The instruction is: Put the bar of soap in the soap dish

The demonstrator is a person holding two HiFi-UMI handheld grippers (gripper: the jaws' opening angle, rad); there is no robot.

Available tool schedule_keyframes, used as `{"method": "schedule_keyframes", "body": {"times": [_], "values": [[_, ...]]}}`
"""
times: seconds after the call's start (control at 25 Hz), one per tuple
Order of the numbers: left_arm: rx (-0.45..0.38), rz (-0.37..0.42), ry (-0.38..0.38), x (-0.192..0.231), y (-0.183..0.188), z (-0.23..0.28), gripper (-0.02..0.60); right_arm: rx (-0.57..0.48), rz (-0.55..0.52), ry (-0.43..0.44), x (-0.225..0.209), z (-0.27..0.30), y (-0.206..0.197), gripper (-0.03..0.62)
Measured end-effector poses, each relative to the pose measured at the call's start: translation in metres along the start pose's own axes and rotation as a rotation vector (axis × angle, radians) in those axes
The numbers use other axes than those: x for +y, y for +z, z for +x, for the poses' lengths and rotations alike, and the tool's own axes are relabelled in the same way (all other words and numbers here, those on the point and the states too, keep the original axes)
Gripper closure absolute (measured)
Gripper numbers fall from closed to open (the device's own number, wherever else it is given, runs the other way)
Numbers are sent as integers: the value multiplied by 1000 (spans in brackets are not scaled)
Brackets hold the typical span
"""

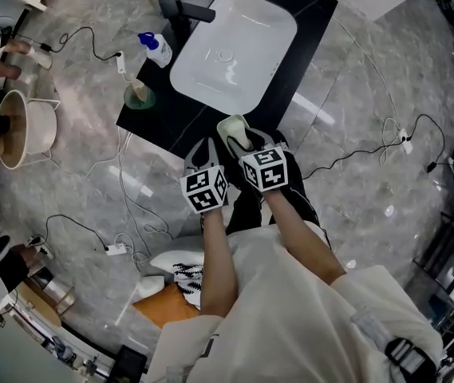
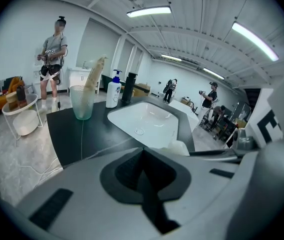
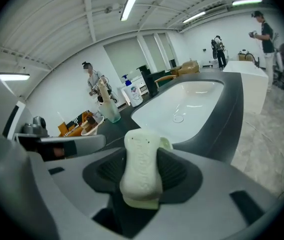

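Observation:
My right gripper (image 3: pixel 142 179) is shut on a pale cream bar of soap (image 3: pixel 142 166), which stands on end between the jaws. Behind the soap peeks a pale green rim (image 3: pixel 165 143), perhaps the soap dish; most of it is hidden. In the head view the right gripper (image 1: pixel 244 140) holds the soap (image 1: pixel 233 128) over the front edge of the black counter (image 1: pixel 310 30), just before the white sink (image 1: pixel 234 46). My left gripper (image 1: pixel 203 153) hangs beside it on the left. Its jaws (image 2: pixel 144 184) are shut with nothing between them.
A blue-capped pump bottle (image 1: pixel 156 49), a green glass cup (image 1: pixel 139 94) and a black tap (image 1: pixel 180 10) stand at the counter's left end. A round white side table (image 1: pixel 19 130) and cables (image 1: pixel 131 190) lie on the floor to the left. People stand far off.

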State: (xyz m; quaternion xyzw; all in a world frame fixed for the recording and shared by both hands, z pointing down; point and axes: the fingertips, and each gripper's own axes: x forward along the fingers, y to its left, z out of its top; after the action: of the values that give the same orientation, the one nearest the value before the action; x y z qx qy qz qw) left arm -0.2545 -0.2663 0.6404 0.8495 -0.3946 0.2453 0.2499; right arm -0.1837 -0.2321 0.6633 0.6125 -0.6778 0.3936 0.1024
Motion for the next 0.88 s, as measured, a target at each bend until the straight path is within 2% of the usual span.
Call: {"method": "schedule_keyframes", "body": {"times": [0.48,0.88], "values": [[24,-24,5,14,-9,-2,576,101,-98,-102,-2,12,-17,398],[25,-32,12,20,-9,-4,576,158,-132,-179,-4,15,-22,396]]}}
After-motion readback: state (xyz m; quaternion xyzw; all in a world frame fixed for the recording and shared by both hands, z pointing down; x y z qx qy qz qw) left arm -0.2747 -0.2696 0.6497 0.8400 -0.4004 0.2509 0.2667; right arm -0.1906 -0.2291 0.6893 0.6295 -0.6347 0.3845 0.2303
